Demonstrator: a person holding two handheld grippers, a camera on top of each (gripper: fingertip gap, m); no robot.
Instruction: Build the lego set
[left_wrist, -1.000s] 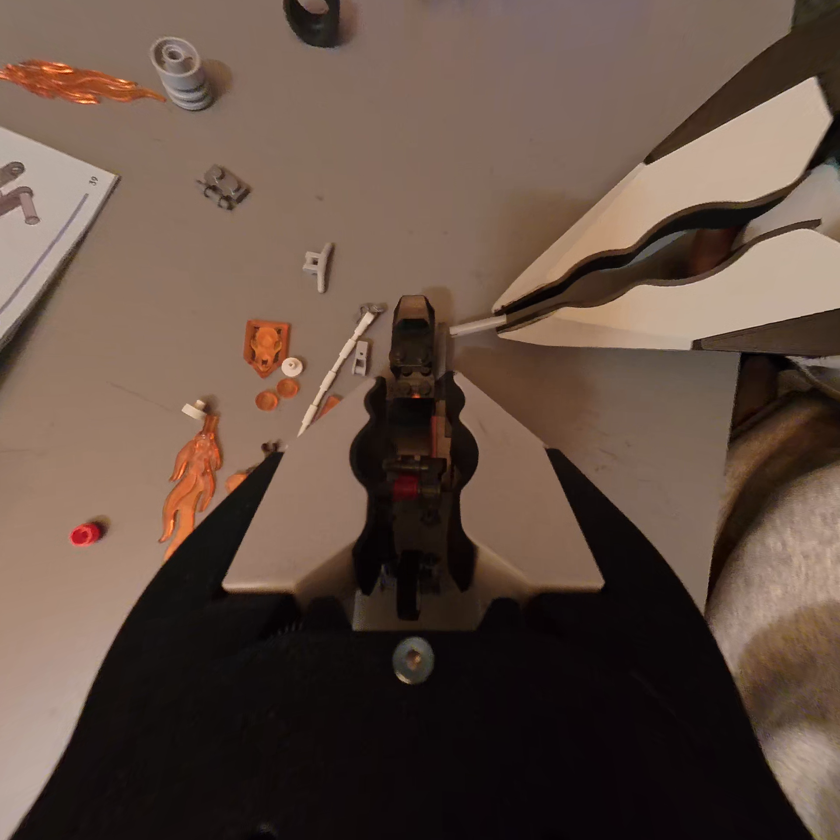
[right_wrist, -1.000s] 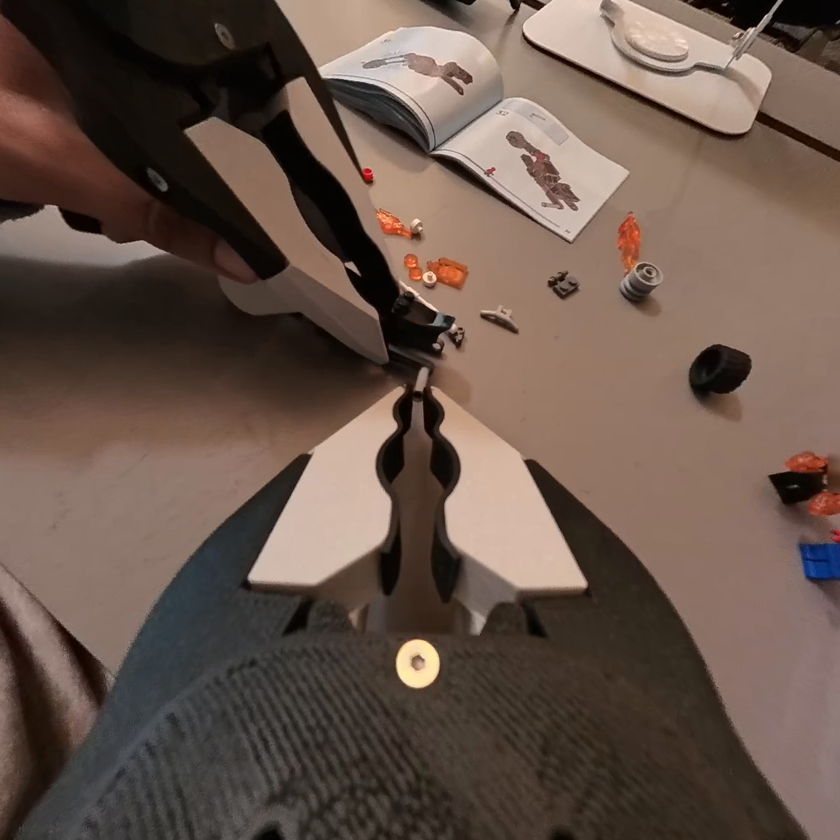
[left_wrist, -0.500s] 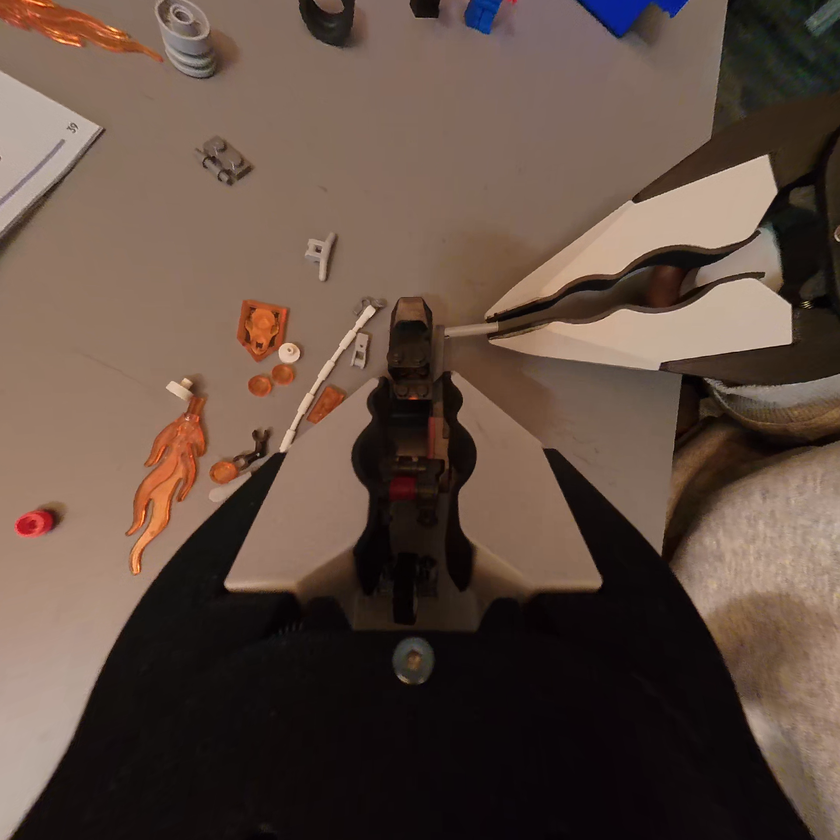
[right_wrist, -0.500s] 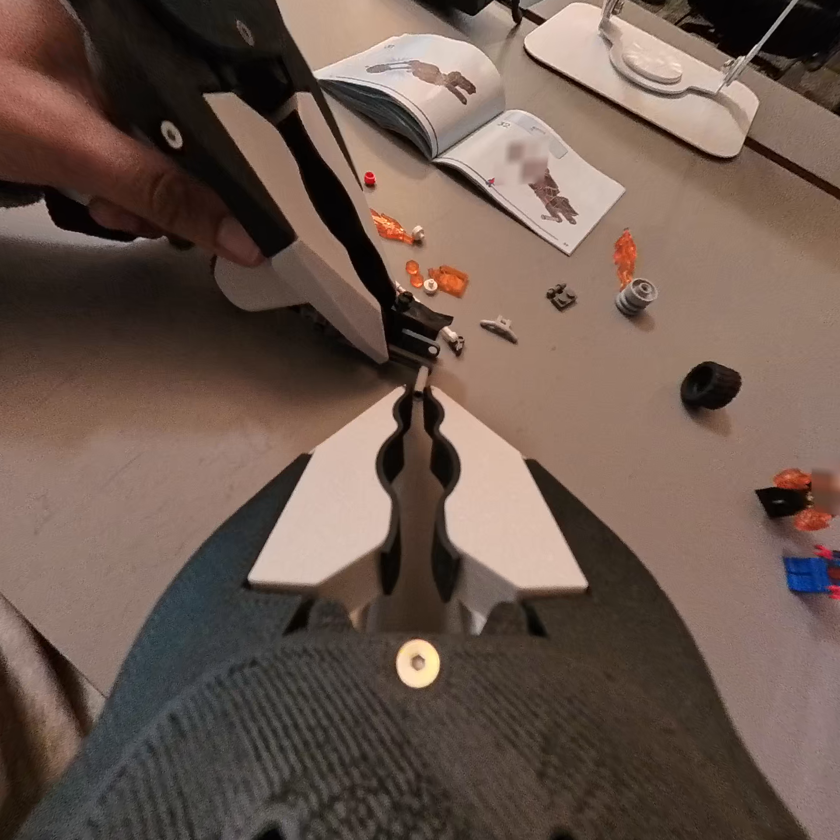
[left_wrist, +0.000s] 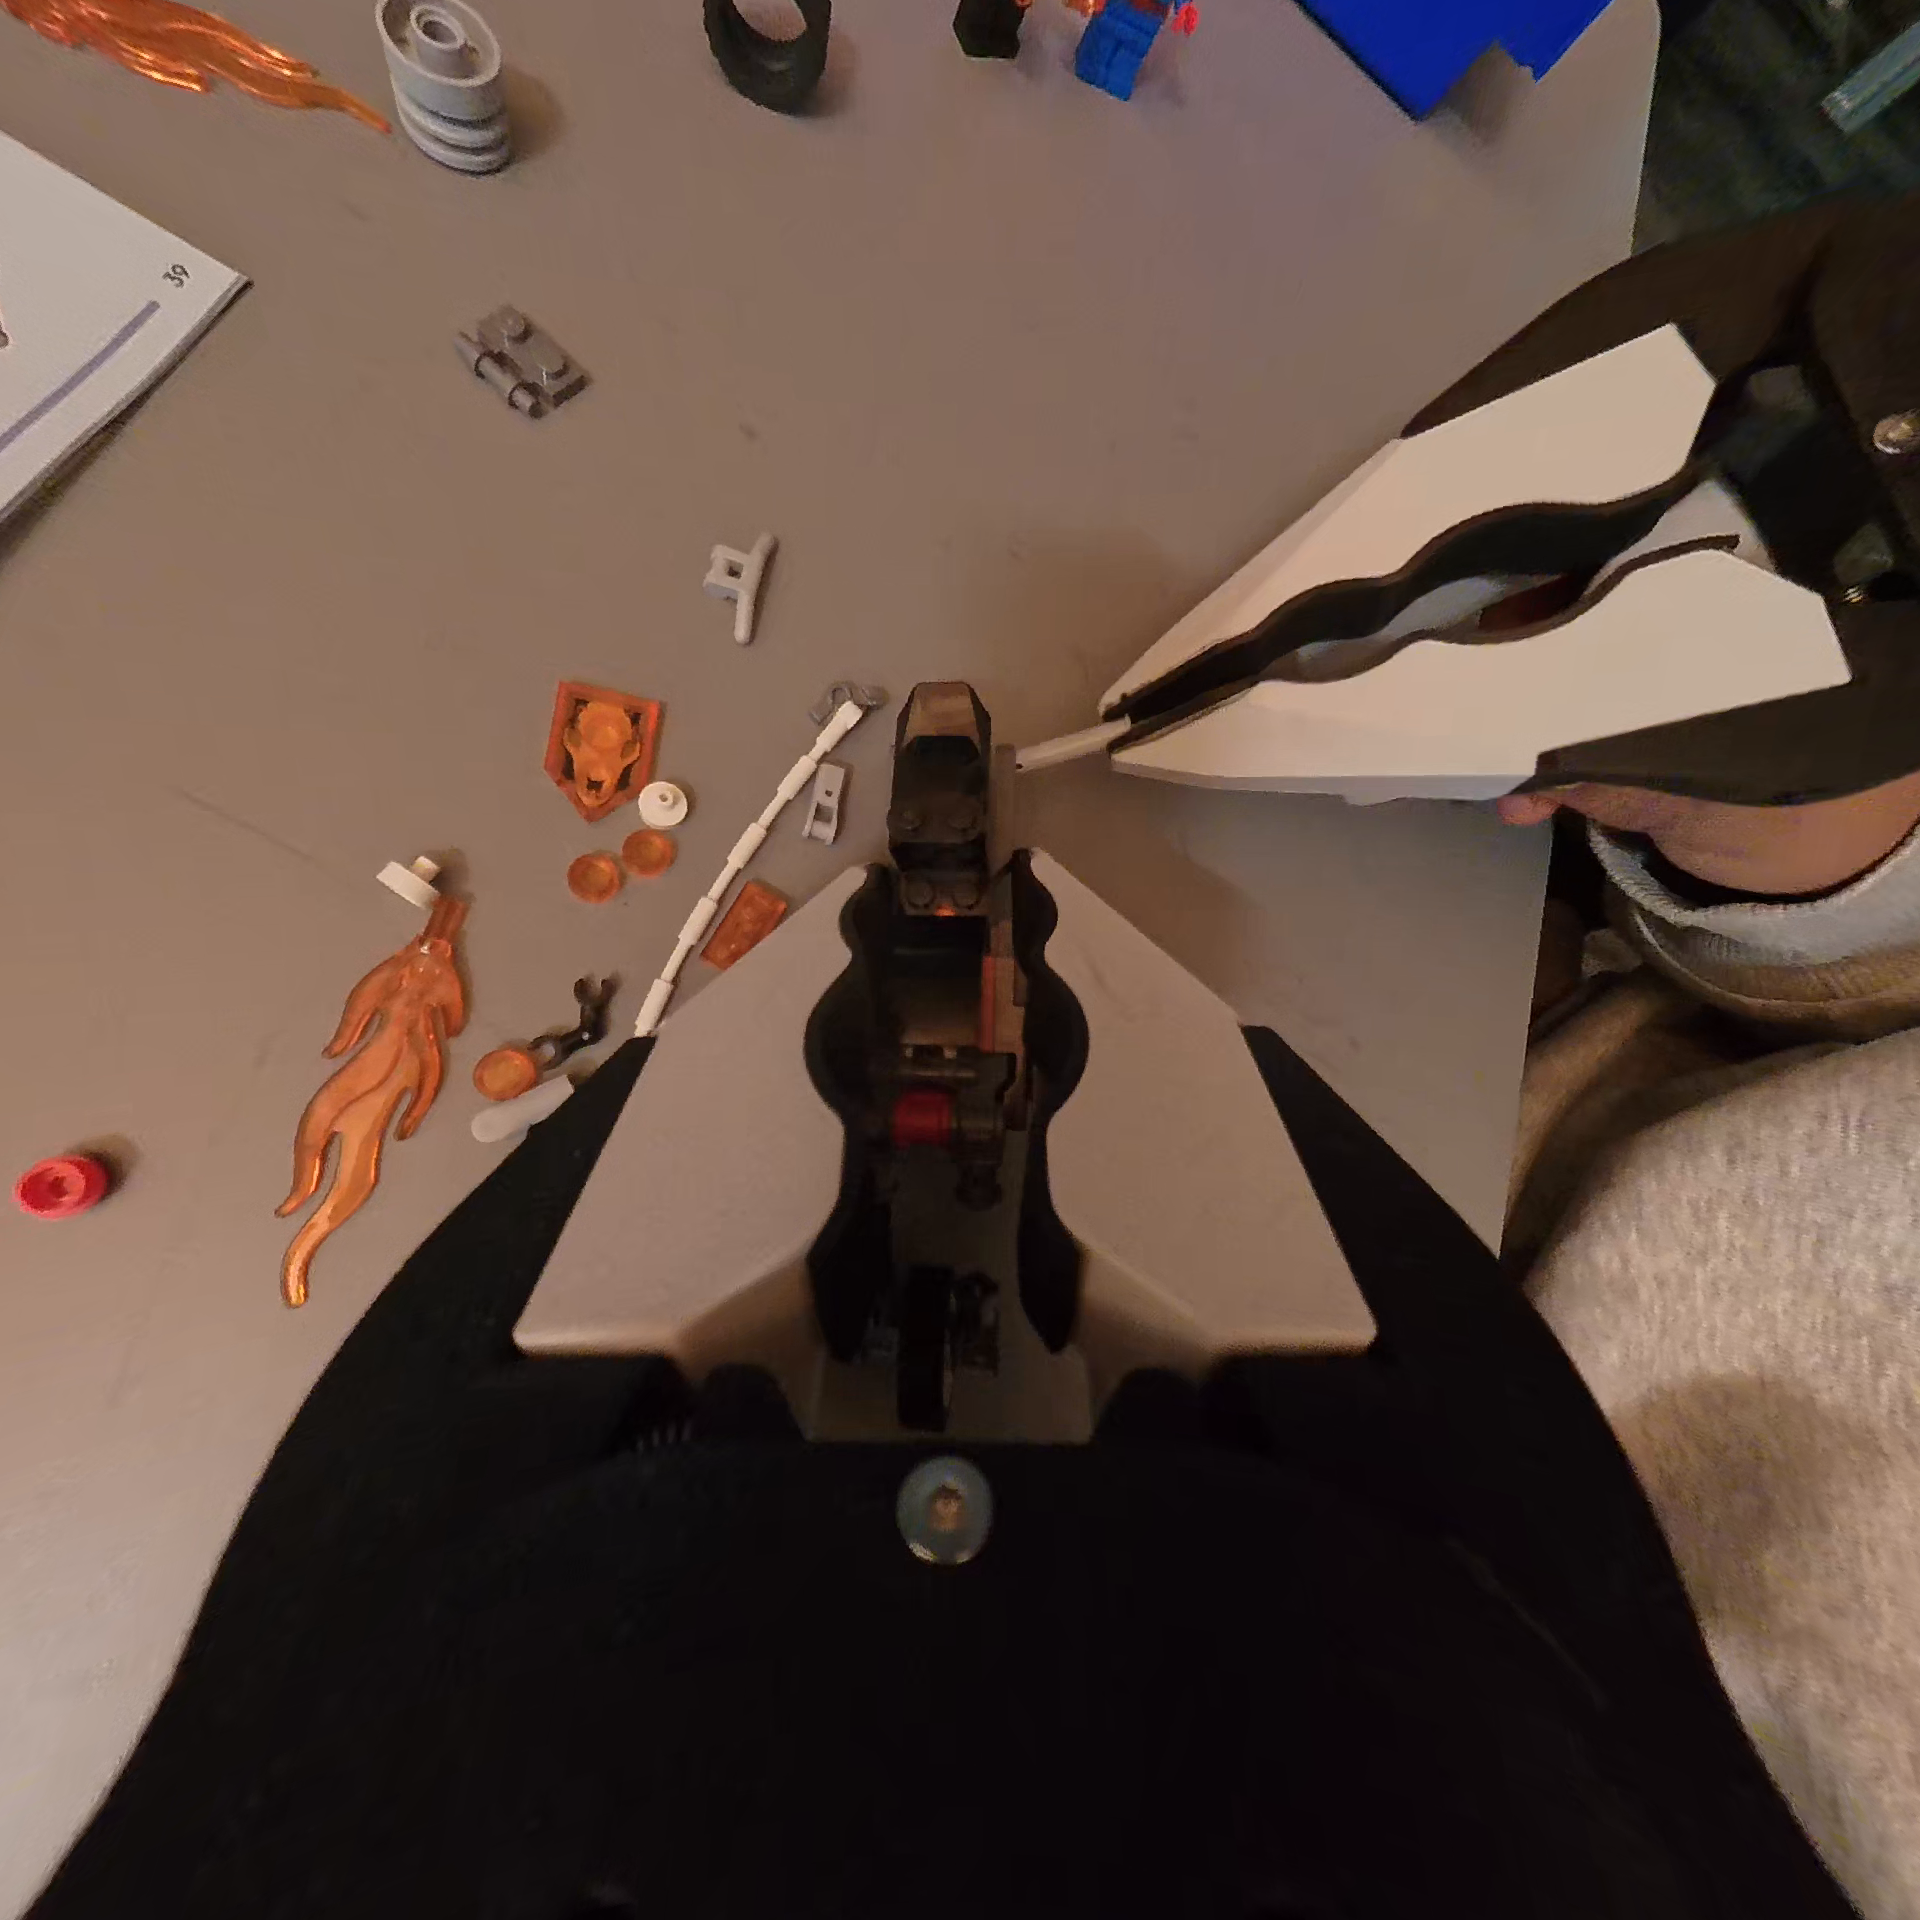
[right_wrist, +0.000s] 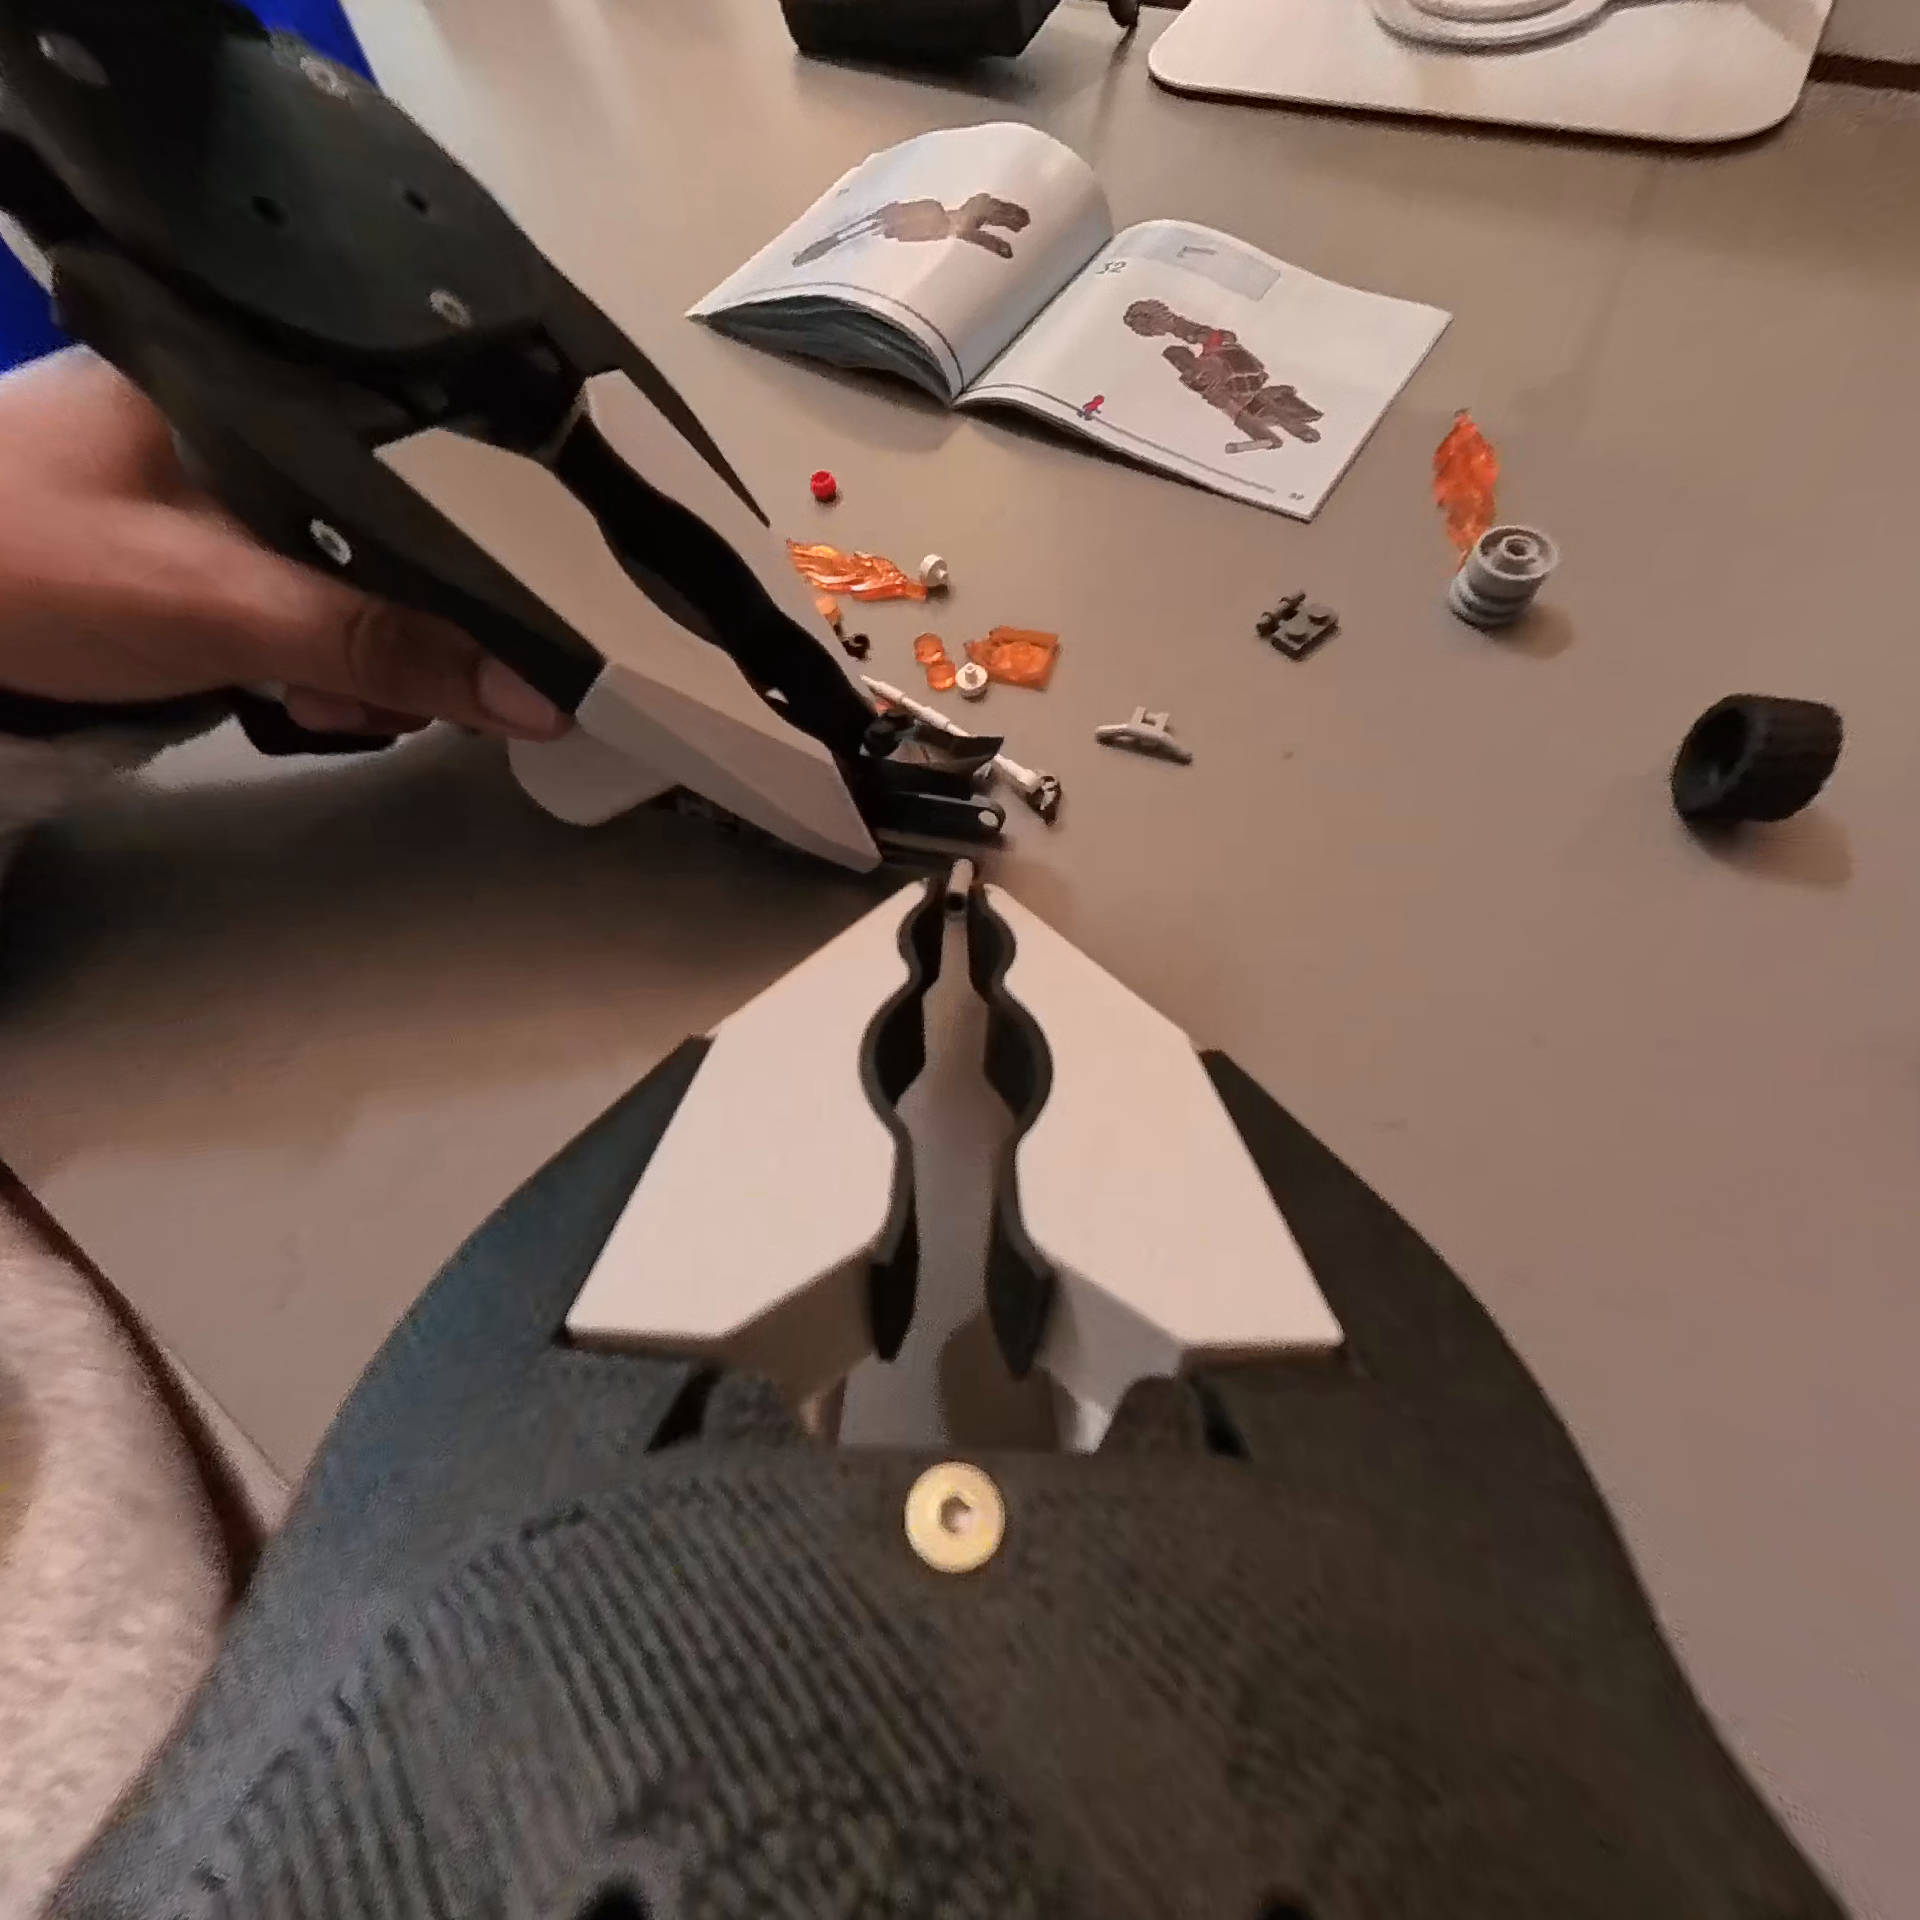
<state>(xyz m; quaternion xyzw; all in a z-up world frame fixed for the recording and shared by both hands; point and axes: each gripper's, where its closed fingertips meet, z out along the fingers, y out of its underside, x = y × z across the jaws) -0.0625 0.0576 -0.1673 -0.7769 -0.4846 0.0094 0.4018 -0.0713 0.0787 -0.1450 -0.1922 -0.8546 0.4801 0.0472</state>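
Between the fingers of my left gripper (left_wrist: 940, 868) I have the dark lego model (left_wrist: 940, 790) clamped lengthwise, its smoky front end sticking out past the tips just above the grey table (left_wrist: 935, 364). My right gripper (right_wrist: 954, 902) is pinched tight on a thin white bar (left_wrist: 1065, 746), whose free end touches the right side of the model's nose. In the right wrist view the bar (right_wrist: 956, 883) shows only as a short stub at my fingertips, right under the model (right_wrist: 935, 790).

Loose pieces lie on the table just left of the model: a white segmented rod (left_wrist: 753, 862), a small light grey clip (left_wrist: 826, 800), an orange shield tile (left_wrist: 601, 746), two round orange studs (left_wrist: 621, 864), a white round stud (left_wrist: 663, 805) and a long orange flame piece (left_wrist: 379, 1060). A red round stud (left_wrist: 60, 1184) sits well apart at the left edge.

Farther off are a grey bracket piece (left_wrist: 740, 582), a dark grey hinge plate (left_wrist: 520, 358), a grey wheel hub (left_wrist: 447, 83) and a black tyre (left_wrist: 769, 47). The open instruction booklet (right_wrist: 1070, 312) lies beyond them. There are no bins or trays; everything rests straight on the table.
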